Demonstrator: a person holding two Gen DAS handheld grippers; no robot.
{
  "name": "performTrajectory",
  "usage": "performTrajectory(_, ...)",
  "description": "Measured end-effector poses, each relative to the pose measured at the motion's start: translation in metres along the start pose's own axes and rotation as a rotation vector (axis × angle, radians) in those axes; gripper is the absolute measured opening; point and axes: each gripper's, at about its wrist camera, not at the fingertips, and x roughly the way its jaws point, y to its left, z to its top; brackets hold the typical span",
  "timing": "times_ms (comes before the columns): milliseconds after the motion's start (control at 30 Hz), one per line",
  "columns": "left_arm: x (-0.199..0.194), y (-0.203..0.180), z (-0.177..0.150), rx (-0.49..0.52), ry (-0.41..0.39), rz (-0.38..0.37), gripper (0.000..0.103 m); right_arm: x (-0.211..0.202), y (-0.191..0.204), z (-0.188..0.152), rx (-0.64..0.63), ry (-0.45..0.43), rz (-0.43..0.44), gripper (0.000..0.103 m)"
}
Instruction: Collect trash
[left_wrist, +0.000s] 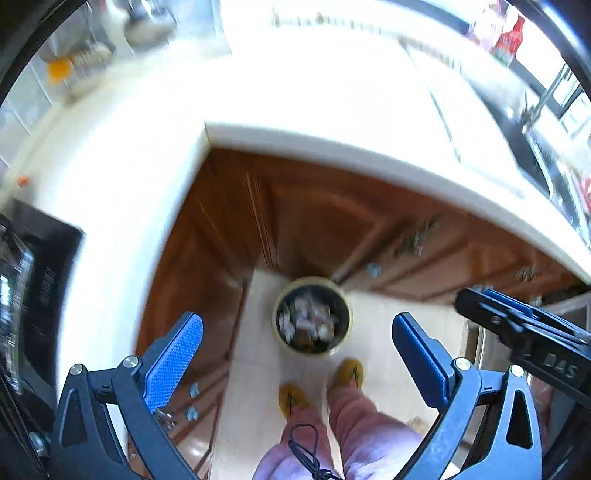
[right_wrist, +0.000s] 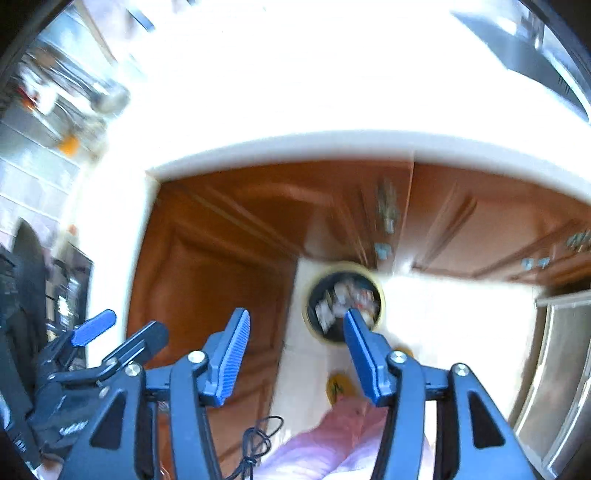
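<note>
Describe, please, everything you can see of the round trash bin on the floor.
The trash bin is a small round can with a pale cream rim and a dark inside. It stands upright on the light tiled floor, in the corner where the brown wooden cabinets meet, close to them; whether it touches them I cannot tell. It has no lid on and holds a heap of crumpled trash, mostly white and grey, blurred. Seen from above, it lies just ahead of the person's yellow slippers. Neither gripper touches it.
</note>
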Motion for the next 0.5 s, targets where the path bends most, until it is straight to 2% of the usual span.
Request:
performTrajectory(100,-0.04,-0.003,0.019,-0.013,-0.085,0.011,0.102,-0.044,0.015,0.013,-0.044,-0.115,0.001,0.056)
performTrajectory(200,-0.078,-0.013,0.035,0.003,-0.169,0.06,0.102,-0.083,0.03,0.023,-0.086,-0.227,-0.006,0.064)
performTrajectory(233,-0.088,-0.016,0.04,0.005,-0.191,0.062,0.102,-0.095,0.034,0.025,-0.101,-0.269,-0.02,0.068)
performTrajectory(333,-0.114,-0.024,0.051,0.001,-0.268,0.065,0.102,-0.125,0.045,0.03,-0.13,-0.37,-0.049,0.073)
performTrajectory(500,-0.147,-0.037,0.057,0.003,-0.371,0.101,0.102,-0.153,0.049,0.034,-0.156,-0.472,-0.059,0.076)
